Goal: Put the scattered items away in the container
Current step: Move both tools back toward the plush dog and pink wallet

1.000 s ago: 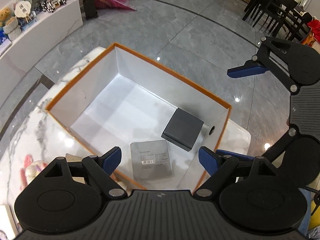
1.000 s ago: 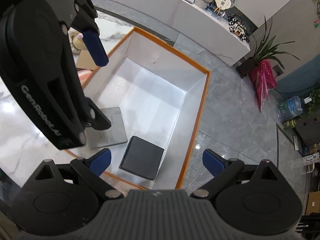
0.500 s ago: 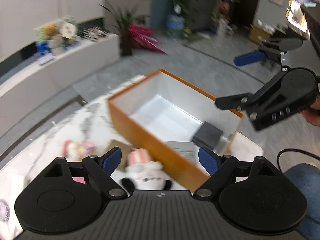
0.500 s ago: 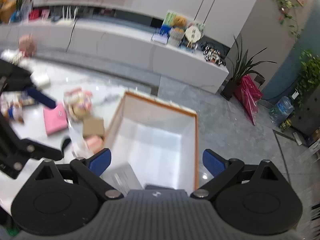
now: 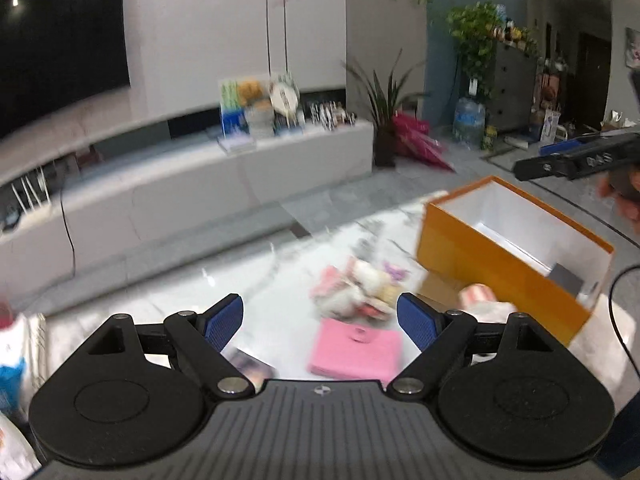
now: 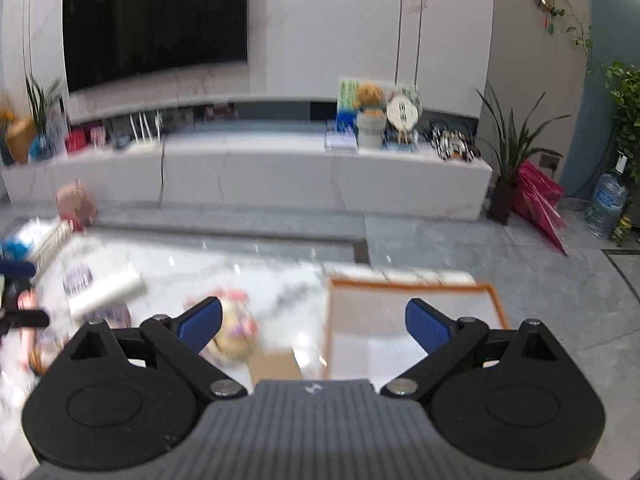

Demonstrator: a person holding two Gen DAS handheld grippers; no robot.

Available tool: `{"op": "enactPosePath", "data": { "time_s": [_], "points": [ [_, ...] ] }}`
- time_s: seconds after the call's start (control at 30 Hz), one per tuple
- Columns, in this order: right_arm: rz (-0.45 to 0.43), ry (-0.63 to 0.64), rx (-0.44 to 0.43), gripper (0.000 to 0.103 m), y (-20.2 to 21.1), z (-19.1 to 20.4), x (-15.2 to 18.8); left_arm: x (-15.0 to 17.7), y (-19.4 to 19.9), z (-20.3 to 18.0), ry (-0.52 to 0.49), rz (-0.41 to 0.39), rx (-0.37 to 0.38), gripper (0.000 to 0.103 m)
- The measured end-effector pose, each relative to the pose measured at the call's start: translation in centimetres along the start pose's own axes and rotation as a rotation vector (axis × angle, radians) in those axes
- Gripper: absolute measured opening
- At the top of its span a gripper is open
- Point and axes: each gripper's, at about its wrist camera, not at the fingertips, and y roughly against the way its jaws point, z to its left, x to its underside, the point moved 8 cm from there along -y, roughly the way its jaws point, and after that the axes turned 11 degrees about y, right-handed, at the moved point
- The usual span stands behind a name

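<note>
In the left wrist view, the left gripper (image 5: 320, 322) hangs with jaws wide apart and empty over the flat pink wallet (image 5: 355, 354) on the white marble table (image 5: 260, 280), the orange cardboard box with white lining (image 5: 496, 264) off to its right; a good grasp would descend squarely and pinch the wallet's edge. In the right wrist view, the right gripper (image 6: 314, 322) is likewise spread and empty, the box just ahead of it, so it should keep clear of the left's path.

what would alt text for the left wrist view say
The open left gripper hovers empty over a marble table, with a pink wallet between its fingers and an orange box to the right. The picture is blurred.
</note>
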Motion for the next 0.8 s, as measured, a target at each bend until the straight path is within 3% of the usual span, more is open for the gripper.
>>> {"op": "enactPosePath", "data": {
  "time_s": [0.13, 0.27, 0.5, 0.8],
  "points": [
    [-0.070, -0.004, -0.004, 0.099, -2.5, 2.0, -0.1, 2.2, -1.5, 4.1, 0.028, 0.065, -0.082, 0.099],
    [-0.022, 0.050, -0.037, 0.099, -4.7, 5.1, 1.6, 4.7, -1.9, 6.4, 0.038, 0.132, -0.122, 0.099],
    [-0.028, 0.151, -0.095, 0.099, -5.8, 9.6, 2.7, 8.6, -2.0, 9.0, 0.042, 0.167, -0.101, 0.099],
    [0.024, 0.214, -0.151, 0.100, -9.3, 12.5, 4.3, 11.2, -4.8, 8.5, -0.034, 0.219, -0.056, 0.099]
  ]
}}
